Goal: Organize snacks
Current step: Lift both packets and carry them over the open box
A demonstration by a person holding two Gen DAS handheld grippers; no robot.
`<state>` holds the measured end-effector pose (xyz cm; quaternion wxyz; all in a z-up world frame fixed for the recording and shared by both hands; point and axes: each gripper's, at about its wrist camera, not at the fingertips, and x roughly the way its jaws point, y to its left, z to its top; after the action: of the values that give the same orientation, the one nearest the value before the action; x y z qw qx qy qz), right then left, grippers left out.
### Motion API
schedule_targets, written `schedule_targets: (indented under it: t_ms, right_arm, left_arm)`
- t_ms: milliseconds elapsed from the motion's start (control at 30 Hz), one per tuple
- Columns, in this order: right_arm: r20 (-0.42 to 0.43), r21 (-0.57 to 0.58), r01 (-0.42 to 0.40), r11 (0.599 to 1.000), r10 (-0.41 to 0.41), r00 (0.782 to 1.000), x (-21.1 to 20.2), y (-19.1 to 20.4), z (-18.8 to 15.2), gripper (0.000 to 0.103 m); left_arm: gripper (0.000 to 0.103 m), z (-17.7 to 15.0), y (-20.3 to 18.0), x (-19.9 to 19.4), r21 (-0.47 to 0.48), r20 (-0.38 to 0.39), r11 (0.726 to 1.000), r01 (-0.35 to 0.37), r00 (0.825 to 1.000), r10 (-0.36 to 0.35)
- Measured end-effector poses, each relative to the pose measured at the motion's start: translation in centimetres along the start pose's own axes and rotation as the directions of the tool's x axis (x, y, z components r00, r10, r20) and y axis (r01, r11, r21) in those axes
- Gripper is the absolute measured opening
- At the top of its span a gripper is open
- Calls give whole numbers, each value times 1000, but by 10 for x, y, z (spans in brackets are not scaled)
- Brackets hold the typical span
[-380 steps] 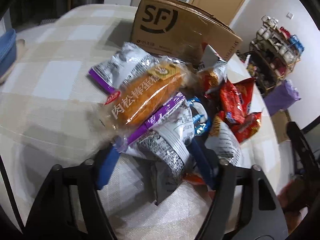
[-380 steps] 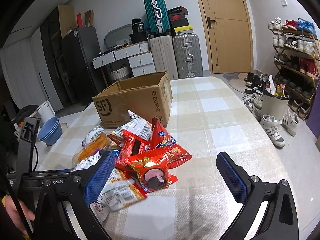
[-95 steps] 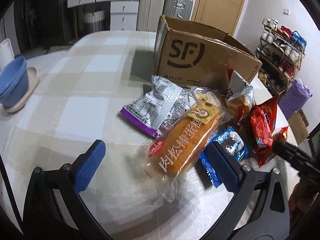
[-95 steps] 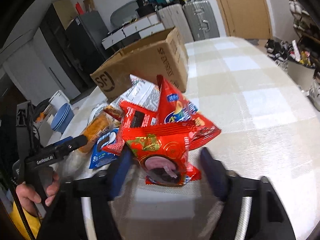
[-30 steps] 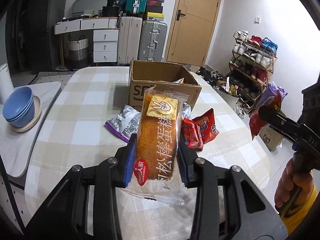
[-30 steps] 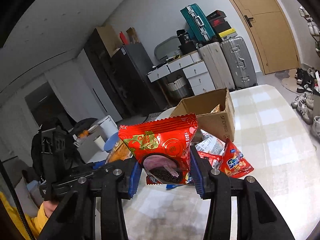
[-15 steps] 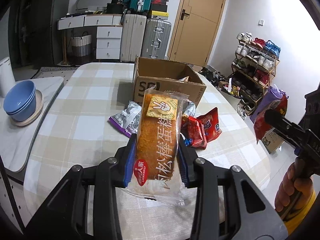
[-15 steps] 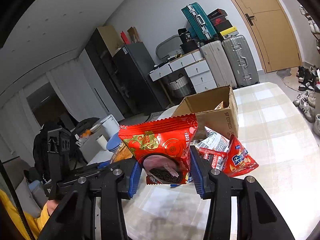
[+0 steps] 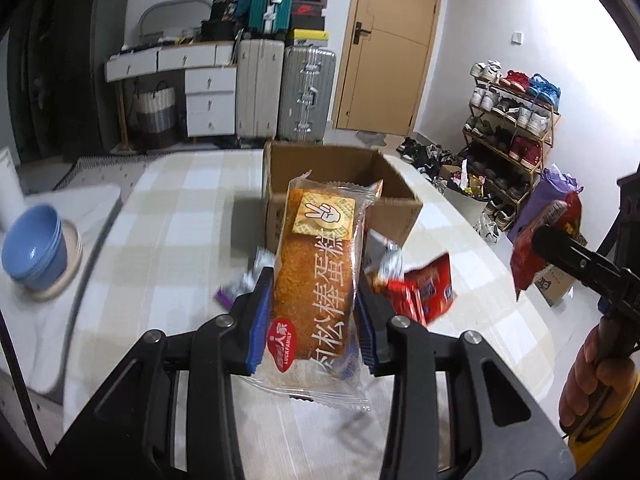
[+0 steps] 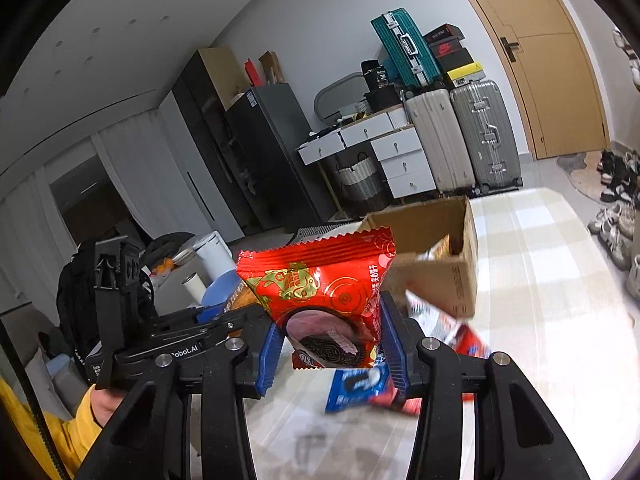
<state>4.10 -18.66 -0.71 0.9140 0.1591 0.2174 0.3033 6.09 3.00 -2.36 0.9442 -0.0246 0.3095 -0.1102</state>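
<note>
Left claw (image 9: 314,312) is seen pinching a clear-wrapped orange cake bar (image 9: 320,276), its blue pads pressed against both long sides; the bar is held upright, off the bench (image 9: 168,240), with a yellow label at its top end. Right claw (image 10: 330,344) is clamped on a red cookie packet (image 10: 320,284), gripped at its lower part, the crimped top edge raised above the pads. Both packets are carried in the air, in front of an open cardboard box (image 9: 396,200) that stands on the checked bench cloth. Inside the box, the corner of at least one packet is visible from the right wrist view. Loose snacks are left on the bench near the box: red packets (image 9: 424,292), a blue packet (image 10: 356,388), a silver-and-purple one partly hidden behind the left claw; all are blurred. Stacked blue bowls (image 9: 34,248) are noted on a plate at the bench's left edge. A hand (image 9: 592,376) with a yellow sleeve is seen on the right claw's handle.
</note>
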Motion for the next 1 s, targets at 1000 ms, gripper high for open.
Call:
schedule_targets:
  t_ms: [1000]
  right_arm:
    - [-164, -5, 30, 1000, -30, 986, 154, -61, 145, 45]
  left_arm:
    - [34, 213, 9, 181, 63, -71, 998, 2, 997, 3]
